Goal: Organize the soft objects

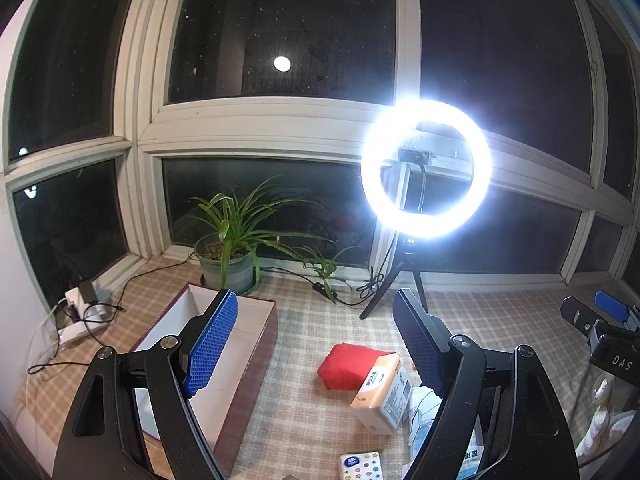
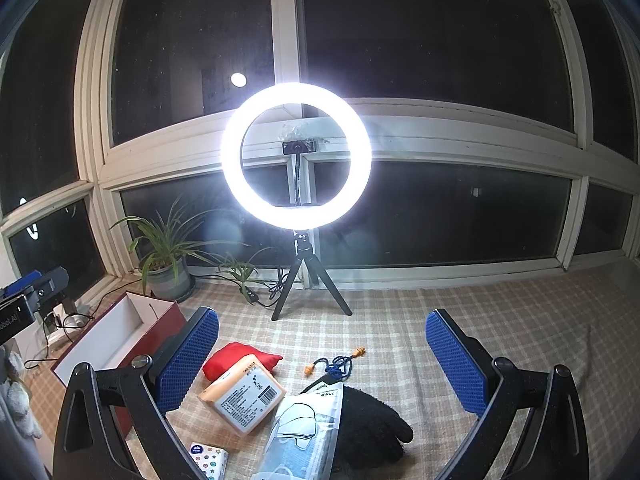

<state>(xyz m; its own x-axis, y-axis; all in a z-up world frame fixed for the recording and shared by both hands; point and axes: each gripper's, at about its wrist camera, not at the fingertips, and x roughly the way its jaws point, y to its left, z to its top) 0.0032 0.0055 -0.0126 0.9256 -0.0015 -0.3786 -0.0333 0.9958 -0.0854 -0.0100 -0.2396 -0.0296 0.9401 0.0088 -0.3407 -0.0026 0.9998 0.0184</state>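
Observation:
Several soft items lie on the checked cloth: a red pouch, an orange tissue pack, a bagged face mask, a black fuzzy glove, a small star-patterned tissue pack and blue-corded earplugs. An open maroon box with a white inside stands at the left. My left gripper is open and empty above the box's right side. My right gripper is open and empty above the items.
A lit ring light on a tripod stands at the back by the window. A potted plant is behind the box. A power strip with cables lies at far left. A white plush toy is at the right edge.

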